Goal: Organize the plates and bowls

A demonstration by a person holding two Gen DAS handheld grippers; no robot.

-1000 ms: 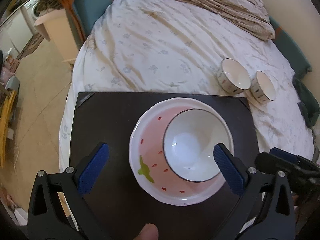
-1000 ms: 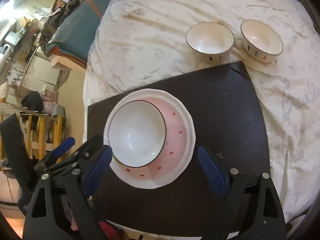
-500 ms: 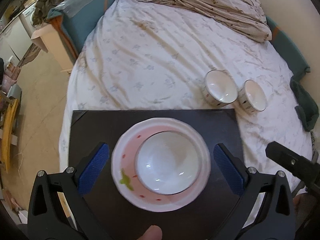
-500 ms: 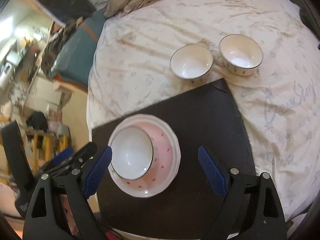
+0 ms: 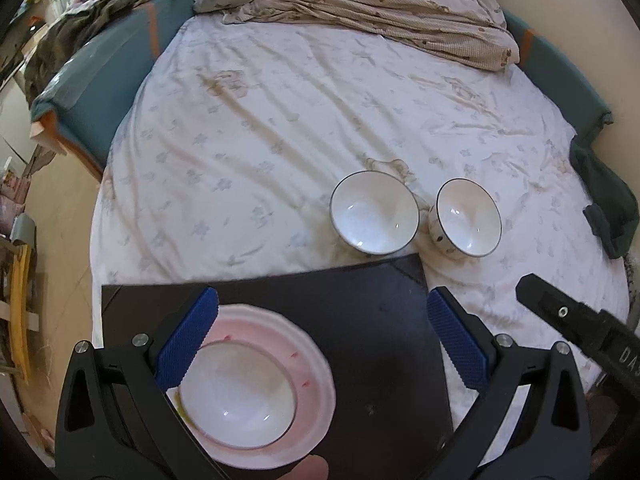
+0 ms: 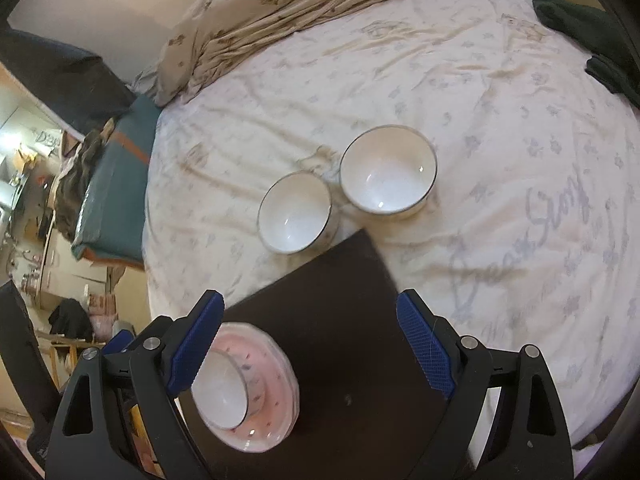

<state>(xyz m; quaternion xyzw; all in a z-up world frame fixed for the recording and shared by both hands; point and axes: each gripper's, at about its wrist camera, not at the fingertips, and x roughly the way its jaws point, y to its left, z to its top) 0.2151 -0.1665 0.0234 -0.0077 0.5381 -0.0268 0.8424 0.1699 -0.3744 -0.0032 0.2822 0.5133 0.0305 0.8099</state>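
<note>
A white bowl (image 5: 237,394) (image 6: 224,394) sits inside a pink strawberry plate (image 5: 308,396) (image 6: 276,384) on a dark board (image 5: 372,340) (image 6: 344,312). Two more white bowls stand side by side on the bed sheet just past the board's far corner: one (image 5: 374,212) (image 6: 294,218) nearer the board, the other (image 5: 468,218) (image 6: 387,170) beside it. My left gripper (image 5: 320,344) is open above the board, the plate under its left finger. My right gripper (image 6: 310,348) is open and empty over the board.
The board lies on a bed with a pale flowered sheet (image 5: 260,128). A crumpled beige blanket (image 5: 380,4) is at the far end, dark green cloth (image 5: 608,204) at the right edge. The other gripper's black body (image 5: 576,328) shows at the right. Floor and furniture (image 5: 24,240) lie left.
Both grippers have drawn back and shifted right from the plate and bowl, which slid toward the lower left of both views. The two bowls on the sheet now lie nearer the centre.
</note>
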